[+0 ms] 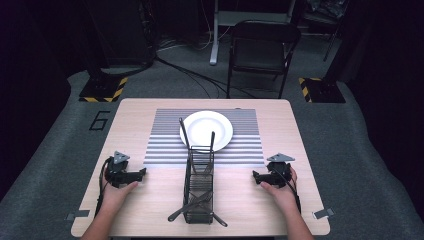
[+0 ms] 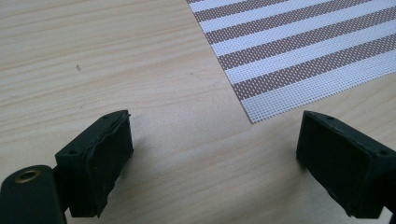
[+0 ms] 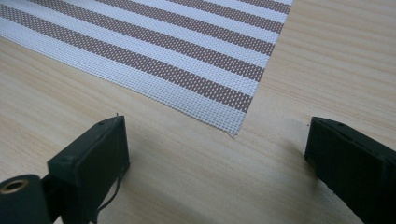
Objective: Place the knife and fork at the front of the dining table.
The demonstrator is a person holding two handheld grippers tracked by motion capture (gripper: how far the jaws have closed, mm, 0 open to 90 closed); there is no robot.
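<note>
Wooden bench [image 1: 150, 200] is carrying a wire caddy [image 1: 199, 187] of dark utensils before the white plate [image 1: 206, 129], and we are resting the left gripper [image 1: 141, 174] and right gripper [image 1: 256, 177] wide open beside it, probably before reaching inward.

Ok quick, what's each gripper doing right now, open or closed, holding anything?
Left gripper: open, holding nothing, over bare table.
Right gripper: open, holding nothing, near the striped mat corner.
</note>
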